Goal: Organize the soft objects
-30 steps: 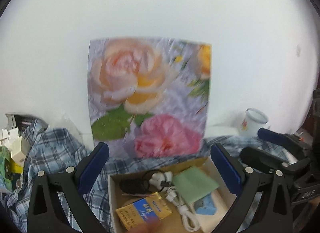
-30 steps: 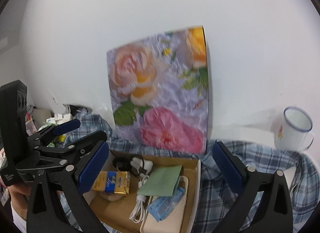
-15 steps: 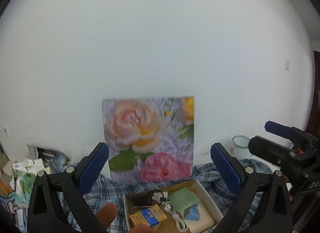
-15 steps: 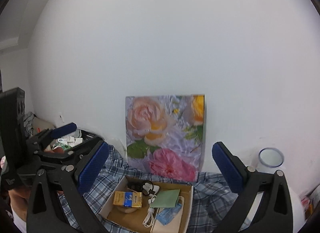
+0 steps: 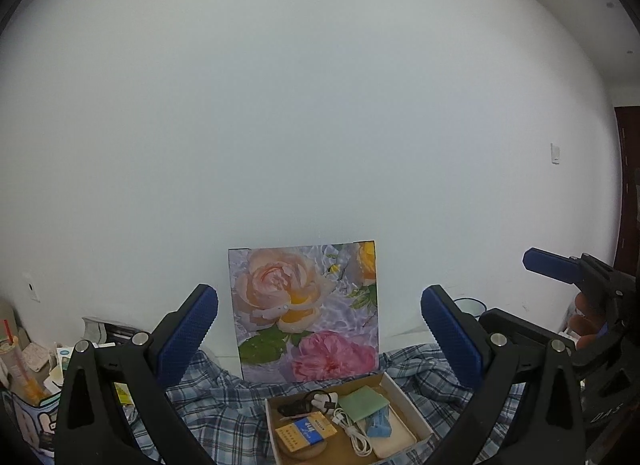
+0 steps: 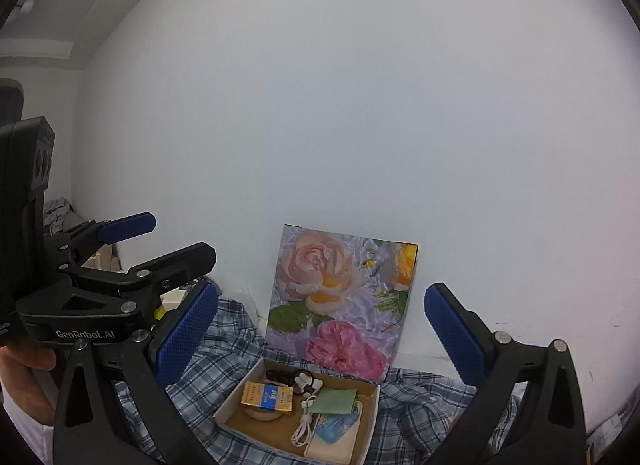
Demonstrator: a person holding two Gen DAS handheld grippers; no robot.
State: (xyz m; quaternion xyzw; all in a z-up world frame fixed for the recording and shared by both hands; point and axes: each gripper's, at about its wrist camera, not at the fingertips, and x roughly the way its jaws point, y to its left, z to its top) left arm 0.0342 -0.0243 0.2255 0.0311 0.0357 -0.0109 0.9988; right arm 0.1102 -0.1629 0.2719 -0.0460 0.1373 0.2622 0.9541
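Two handheld grippers hang in the air in front of a white wall, both tilted up and empty. The left gripper (image 5: 319, 331) holds its blue-padded fingers (image 5: 188, 333) spread wide with nothing between them; in the right wrist view its body sits at 9 o'clock, gripped by a hand (image 6: 24, 369) in a white sleeve. The right gripper (image 6: 320, 329) is likewise spread wide and empty, and shows at 3 o'clock in the left wrist view.

Below both, at 6 o'clock, a blue-and-white plaid cloth (image 5: 224, 405) lies rumpled and unfolded across the surface, its folds bunched around an open cardboard box (image 6: 244, 387) that rests on top of it. The box holds a yellow-and-blue packet (image 6: 267, 397), a white cable (image 6: 304, 427), a green card (image 6: 334, 401) and a blue pouch (image 6: 335, 427). Behind the box a rose-print panel (image 5: 306, 309) leans against the wall. A white enamel mug (image 5: 472, 307) stands at the far right of the cloth.
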